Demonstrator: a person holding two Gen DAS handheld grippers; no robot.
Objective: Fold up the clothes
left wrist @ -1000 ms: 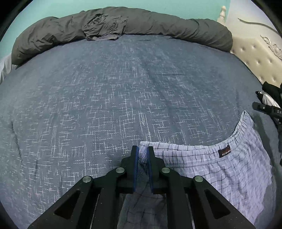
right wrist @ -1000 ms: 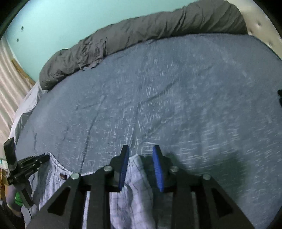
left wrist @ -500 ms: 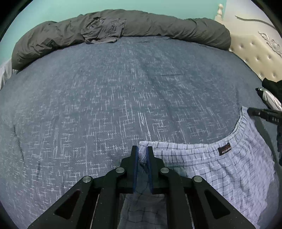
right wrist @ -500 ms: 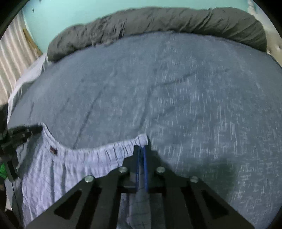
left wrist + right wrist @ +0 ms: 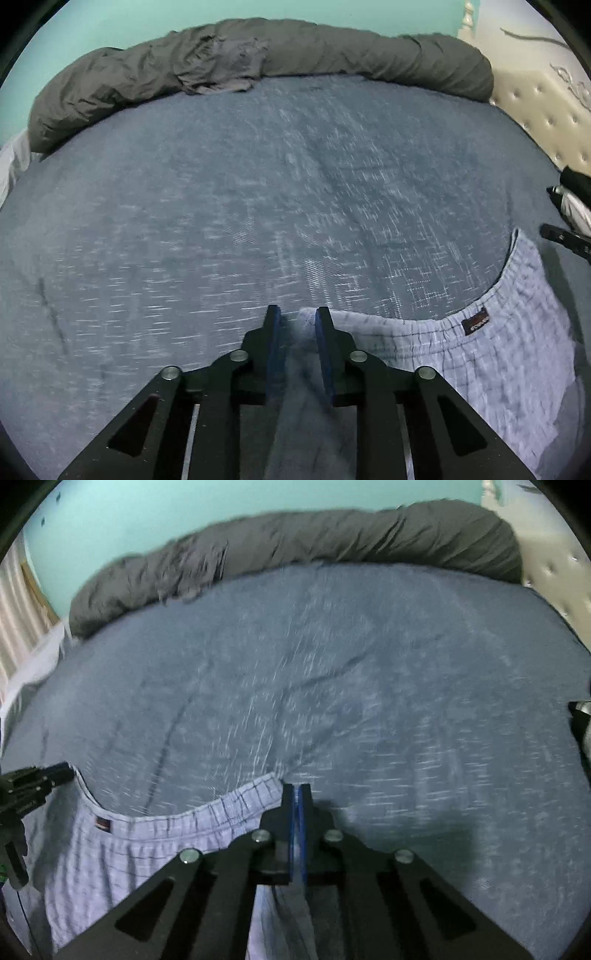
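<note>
1. The left gripper (image 5: 296,317) stands with its blue-padded jaws apart. One corner of the waistband of the checked shorts (image 5: 509,354) lies in the gap between them; whether either pad touches the cloth cannot be told.

2. The right gripper (image 5: 296,794) has its jaws pressed together, clamped on the opposite waistband corner of the checked shorts (image 5: 122,849). Cloth hangs from between the pads below the fingertips.

3. The checked shorts are pale lilac with a dark check. They lie at the near edge of the bed (image 5: 258,206), waistband facing the far side. The elastic waistband sags in a curve between the two grippers.

4. A small dark label (image 5: 475,322) is sewn on the waistband, nearer the left gripper in the right wrist view and to the right of centre in the left wrist view.

5. The bed carries a blue-grey flecked cover with a few shallow creases. Its middle is bare of clothing.

6. A dark object with a white part (image 5: 570,201) lies at the right edge of the bed, near the headboard end. It is too cropped to identify.

7. A rolled grey duvet (image 5: 332,51) runs along the far edge of the bed. A crumpled grey garment (image 5: 221,66) rests on it, left of centre.

8. A cream tufted headboard (image 5: 543,103) stands at the far right corner. A turquoise wall (image 5: 147,517) rises behind the duvet.
</note>
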